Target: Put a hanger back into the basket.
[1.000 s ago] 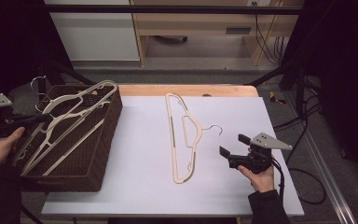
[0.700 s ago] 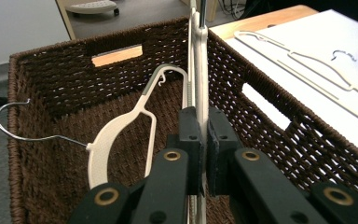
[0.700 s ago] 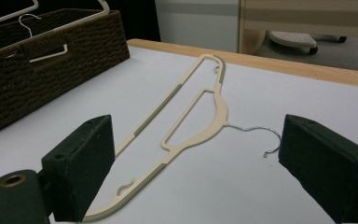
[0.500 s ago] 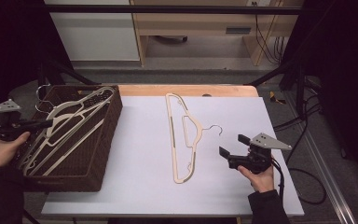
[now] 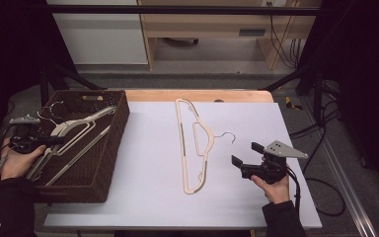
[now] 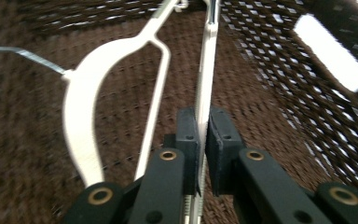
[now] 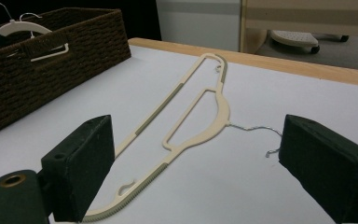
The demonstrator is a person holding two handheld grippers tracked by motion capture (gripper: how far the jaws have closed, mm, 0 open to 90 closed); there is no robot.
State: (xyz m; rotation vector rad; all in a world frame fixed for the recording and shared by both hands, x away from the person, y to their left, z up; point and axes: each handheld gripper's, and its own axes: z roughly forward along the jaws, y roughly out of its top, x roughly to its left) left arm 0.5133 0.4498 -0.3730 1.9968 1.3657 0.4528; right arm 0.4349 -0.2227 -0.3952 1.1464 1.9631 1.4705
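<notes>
Cream plastic, thin and flat: that is the bar of the hanger [image 6: 208, 60] we see pinched between the two black pads of the left gripper [image 6: 203, 140] in the left gripper view, the jaws having just eased apart a little yet with their pads on the bar at both sides. This held hanger lies inside the brown wicker basket [image 5: 109, 163], which stands at the left edge of the table [image 5: 148, 197]. In the high view we find the left gripper [image 5: 54, 140] low over the basket's near left part, the left hand [image 5: 17, 160] just outside its left wall, and the hanger [image 5: 81, 131] slanting from the gripper toward the basket's far right corner. Whether it is one hanger or several stacked there we cannot tell; a wire hook [image 5: 49, 109] shows at the far left of the basket.

A second hanger [image 5: 193, 148] lies flat on the white tabletop near its middle, long side running from the far edge toward the near edge, its metal hook [image 5: 225, 137] pointing to the right edge. The right gripper [image 5: 244, 158] hovers near the table's right edge, just beside that hook but apart from it, jaws spread wide with nothing between them. In the right gripper view its gripper [image 7: 196, 163] frames the second hanger [image 7: 200, 112] and hook [image 7: 261, 135].
</notes>
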